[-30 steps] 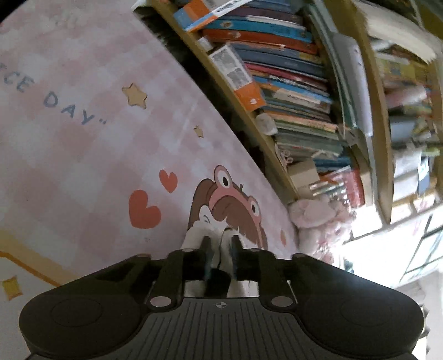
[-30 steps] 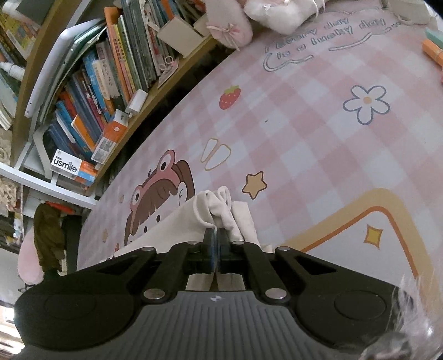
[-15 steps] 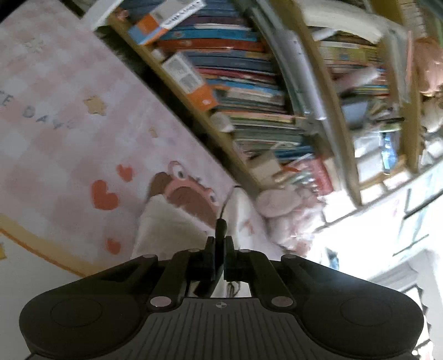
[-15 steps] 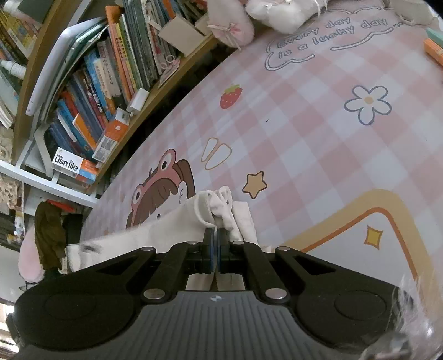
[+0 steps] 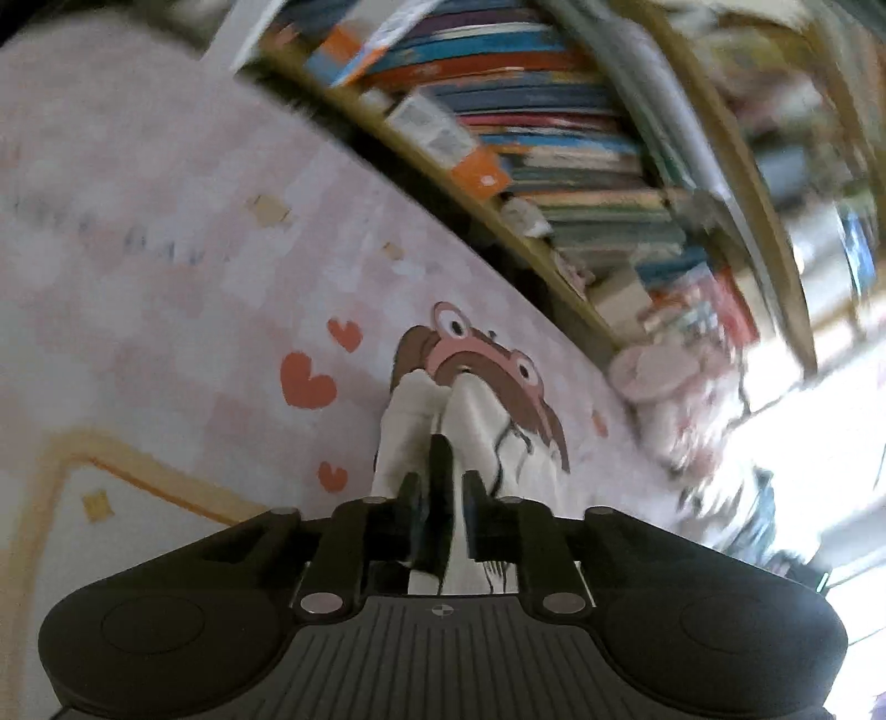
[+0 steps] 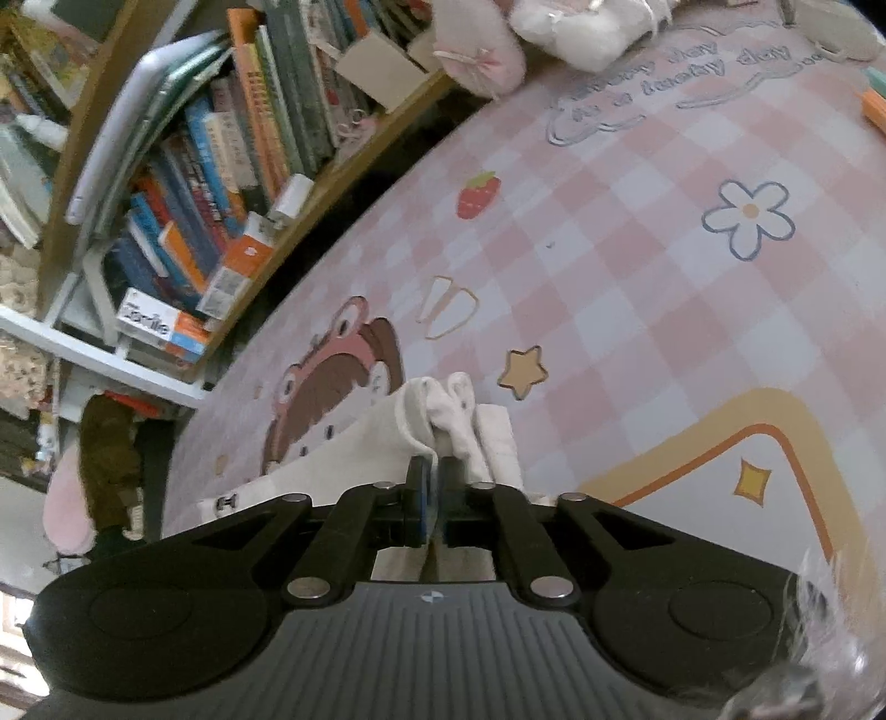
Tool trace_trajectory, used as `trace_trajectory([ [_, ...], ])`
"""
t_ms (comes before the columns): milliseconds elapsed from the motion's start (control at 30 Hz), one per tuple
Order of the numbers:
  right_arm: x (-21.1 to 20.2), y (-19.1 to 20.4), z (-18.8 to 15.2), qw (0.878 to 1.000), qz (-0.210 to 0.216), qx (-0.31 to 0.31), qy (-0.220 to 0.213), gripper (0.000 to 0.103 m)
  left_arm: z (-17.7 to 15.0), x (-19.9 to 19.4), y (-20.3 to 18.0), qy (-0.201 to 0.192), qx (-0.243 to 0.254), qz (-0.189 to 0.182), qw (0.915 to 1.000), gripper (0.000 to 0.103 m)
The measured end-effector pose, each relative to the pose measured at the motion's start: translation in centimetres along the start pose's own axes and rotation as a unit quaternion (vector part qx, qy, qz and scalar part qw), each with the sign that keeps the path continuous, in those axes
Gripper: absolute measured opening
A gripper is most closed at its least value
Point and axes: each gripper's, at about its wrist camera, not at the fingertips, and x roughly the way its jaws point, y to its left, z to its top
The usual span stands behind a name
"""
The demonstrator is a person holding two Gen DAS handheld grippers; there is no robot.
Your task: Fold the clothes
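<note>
A cream-white garment (image 5: 470, 421) with a thin dark line print is bunched up in front of my left gripper (image 5: 440, 476), which is shut on a fold of it above the pink checked mat (image 5: 166, 310). In the right wrist view the same cream garment (image 6: 387, 437) stretches off to the left, and my right gripper (image 6: 434, 482) is shut on its bunched edge. A small dark label mark shows on the cloth at the far left. The left wrist view is blurred by motion.
The pink mat (image 6: 637, 266) carries cartoon prints, hearts, stars and a yellow border. A wooden bookshelf (image 6: 221, 183) packed with books runs along its far edge. Pink and white plush toys (image 6: 526, 33) lie at the shelf's foot, and more plush (image 5: 659, 382) sits in the left view.
My left gripper swung up with the garment and has come back down toward the mat, the view blurring. The right gripper has held still, still clamped on the cloth.
</note>
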Motion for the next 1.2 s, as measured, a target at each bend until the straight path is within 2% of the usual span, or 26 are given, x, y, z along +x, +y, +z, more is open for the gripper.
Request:
trace_trajectory([
  [67, -0.7, 0.2, 0.0, 1.000, 0.011, -0.006, -0.005, 0.018, -0.5, -0.5, -0.6, -0.004, 0.015, 0.011, 0.9998, 0.033],
  [100, -1.1, 0.4, 0.0, 1.000, 0.016, -0.010, -0.009, 0.025, -0.8, -0.8, -0.9, -0.005, 0.022, 0.017, 0.9996, 0.033],
  [167, -2.0, 0.8, 0.0, 0.999, 0.024, -0.019, -0.017, 0.033, -1.4, -1.3, -1.5, -0.009, 0.037, 0.028, 0.9989, 0.033],
  [267, -3.5, 1.5, -0.1, 0.999, 0.028, -0.035, -0.027, 0.035, -2.2, -2.1, -2.4, -0.014, 0.059, 0.045, 0.9971, 0.035],
  [333, -4.6, 1.9, -0.2, 0.998, 0.026, -0.043, -0.035, 0.038, -2.8, -2.6, -3.0, -0.017, 0.071, 0.055, 0.9958, 0.044],
  [500, -7.2, 1.4, -0.6, 0.998, 0.024, -0.043, -0.043, 0.042, -5.3, -3.0, -3.6, -0.016, 0.069, 0.062, 0.9956, 0.048],
  [700, -8.2, 0.9, -2.0, 0.998, -0.001, -0.059, -0.017, 0.047, -7.0, -3.0, -4.0, -0.011, 0.061, 0.077, 0.9951, 0.050],
  [833, -8.2, 0.5, -3.2, 0.997, -0.018, -0.072, 0.008, 0.049, -7.7, -3.2, -4.2, -0.015, 0.058, 0.093, 0.9939, 0.058],
  [967, -8.2, -0.1, -4.3, 0.997, -0.028, -0.072, 0.030, 0.059, -8.6, -3.5, -4.3, -0.020, 0.054, 0.105, 0.9928, 0.066],
  [1200, -7.9, -0.8, -6.0, 0.994, -0.037, -0.074, 0.071, 0.064, -9.9, -3.4, -4.9, -0.014, 0.057, 0.120, 0.9910, 0.070],
])
